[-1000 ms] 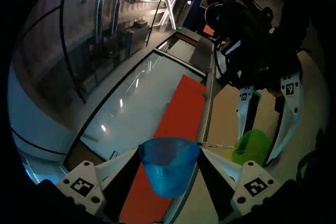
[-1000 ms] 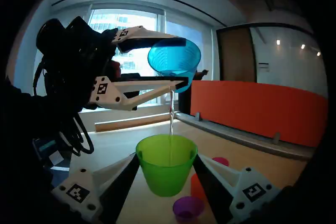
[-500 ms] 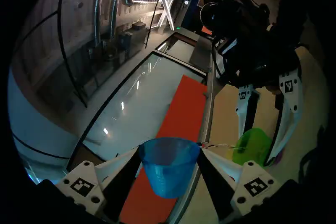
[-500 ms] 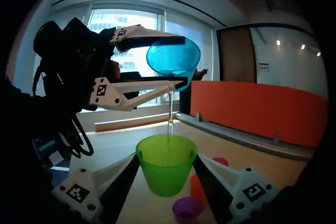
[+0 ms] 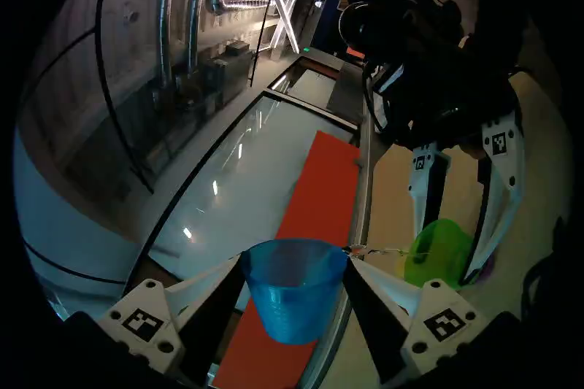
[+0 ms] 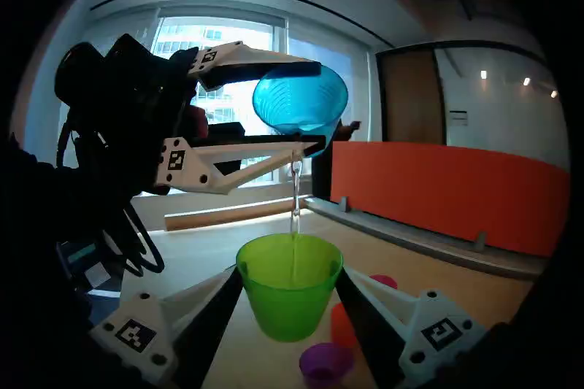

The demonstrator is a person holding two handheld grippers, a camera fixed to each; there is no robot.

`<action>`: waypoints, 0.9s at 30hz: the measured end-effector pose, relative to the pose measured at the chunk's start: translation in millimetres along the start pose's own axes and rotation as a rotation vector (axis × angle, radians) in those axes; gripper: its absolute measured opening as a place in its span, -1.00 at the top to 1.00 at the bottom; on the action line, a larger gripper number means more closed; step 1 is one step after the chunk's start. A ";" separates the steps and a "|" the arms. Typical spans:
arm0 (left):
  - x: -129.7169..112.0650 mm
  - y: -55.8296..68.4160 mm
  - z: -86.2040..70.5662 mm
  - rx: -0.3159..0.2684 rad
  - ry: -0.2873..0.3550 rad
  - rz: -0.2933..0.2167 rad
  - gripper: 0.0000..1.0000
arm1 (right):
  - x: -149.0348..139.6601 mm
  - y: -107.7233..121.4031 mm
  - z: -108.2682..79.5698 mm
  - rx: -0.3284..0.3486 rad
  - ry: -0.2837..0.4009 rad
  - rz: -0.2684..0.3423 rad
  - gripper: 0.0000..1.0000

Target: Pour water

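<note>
Over the table [image 6: 191,252]: the left tool [image 6: 317,106] is held high, both fingers pressed against the sides of the blue cup [image 6: 299,101], which is tipped well over.
Right tool [image 6: 290,272]: closed on the green cup [image 6: 290,298], one finger against each side; the cup is upright, directly under the blue one.
Water [image 6: 294,192]: a thin stream drops from the blue cup's lower rim into the green cup's mouth.
Beside the green cup: a purple cup [image 6: 325,363], an orange cup [image 6: 339,323] and a pink cup [image 6: 379,281] stand on the table.
Far edge: an orange panel [image 6: 452,185].
</note>
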State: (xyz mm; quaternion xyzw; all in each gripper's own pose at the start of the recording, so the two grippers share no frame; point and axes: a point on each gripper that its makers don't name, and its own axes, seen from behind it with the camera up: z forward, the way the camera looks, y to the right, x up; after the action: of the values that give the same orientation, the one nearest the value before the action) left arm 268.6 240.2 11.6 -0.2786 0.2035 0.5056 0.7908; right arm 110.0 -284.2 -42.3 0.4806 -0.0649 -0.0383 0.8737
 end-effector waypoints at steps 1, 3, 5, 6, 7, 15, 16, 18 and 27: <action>0.3 0.0 -0.2 0.000 0.000 0.003 -0.76 | 0.1 0.2 -0.1 0.000 0.000 0.000 -0.80; 0.8 0.1 -0.7 0.000 0.001 0.009 -0.76 | 0.2 0.6 -0.2 0.000 0.000 0.001 -0.80; 1.3 0.0 -1.3 0.000 0.001 0.017 -0.77 | 0.1 0.8 -0.1 -0.001 0.000 0.000 -0.80; 1.5 -0.1 -1.6 0.000 0.001 0.020 -0.77 | 0.0 0.9 -0.1 -0.002 0.000 0.000 -0.80; 1.7 0.0 -1.8 0.000 0.001 0.023 -0.77 | 0.0 0.8 0.0 -0.002 0.001 0.000 -0.80; 3.2 0.4 -3.0 -0.001 0.005 0.044 -0.76 | -0.1 1.3 0.2 -0.002 0.001 0.000 -0.80; 3.4 0.4 -3.2 -0.001 0.005 0.049 -0.76 | -0.1 1.5 0.4 -0.002 0.002 0.000 -0.80; 3.8 0.4 -3.3 -0.001 0.006 0.058 -0.76 | -0.2 1.9 0.7 -0.003 0.002 -0.001 -0.80; 5.5 1.3 -3.0 -0.002 0.007 0.107 -0.77 | 0.3 2.3 1.3 -0.002 0.005 -0.001 -0.80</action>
State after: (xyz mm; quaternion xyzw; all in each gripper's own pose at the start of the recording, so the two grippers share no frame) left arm 269.5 242.5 5.6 -0.2698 0.2203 0.5465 0.7616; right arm 110.1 -284.1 -39.6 0.4799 -0.0626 -0.0377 0.8743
